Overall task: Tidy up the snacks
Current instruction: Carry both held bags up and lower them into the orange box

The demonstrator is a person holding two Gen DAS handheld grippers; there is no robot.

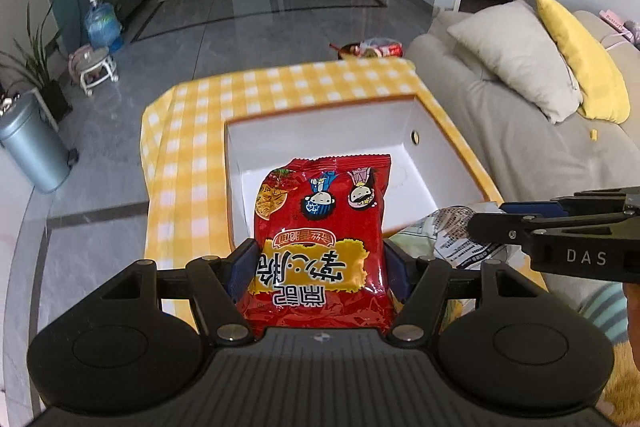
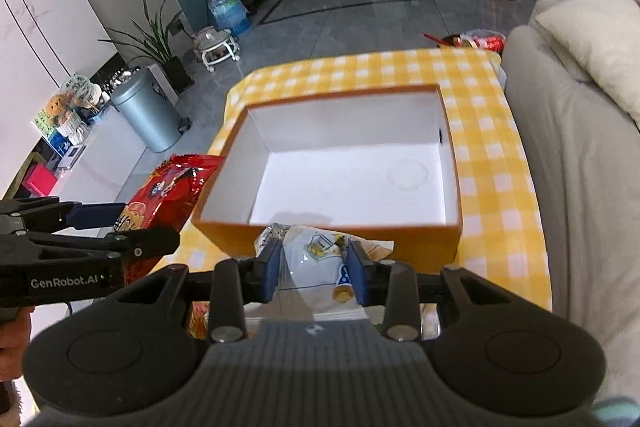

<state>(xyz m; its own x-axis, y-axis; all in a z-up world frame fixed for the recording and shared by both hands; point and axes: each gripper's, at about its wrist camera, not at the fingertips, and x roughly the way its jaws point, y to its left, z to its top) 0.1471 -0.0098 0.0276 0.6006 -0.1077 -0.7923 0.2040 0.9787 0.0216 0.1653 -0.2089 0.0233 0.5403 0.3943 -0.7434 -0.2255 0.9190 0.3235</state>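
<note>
My left gripper (image 1: 320, 263) is shut on a red snack bag (image 1: 320, 227) with cartoon faces and holds it over the near left part of an orange box (image 1: 320, 131) with a white inside. The red bag also shows at the left in the right wrist view (image 2: 168, 187), beside the box's left wall. My right gripper (image 2: 314, 267) is shut on a white and pale green snack bag (image 2: 312, 259), just in front of the box's near wall (image 2: 420, 239). That bag also shows in the left wrist view (image 1: 452, 231), with the right gripper's fingers (image 1: 520, 223) on it.
The box stands on a table with a yellow checked cloth (image 2: 492, 163). A grey sofa with cushions (image 1: 516, 59) runs along the right. A metal bin (image 2: 148, 111), a water jug (image 2: 228, 7) and plants stand on the floor to the left.
</note>
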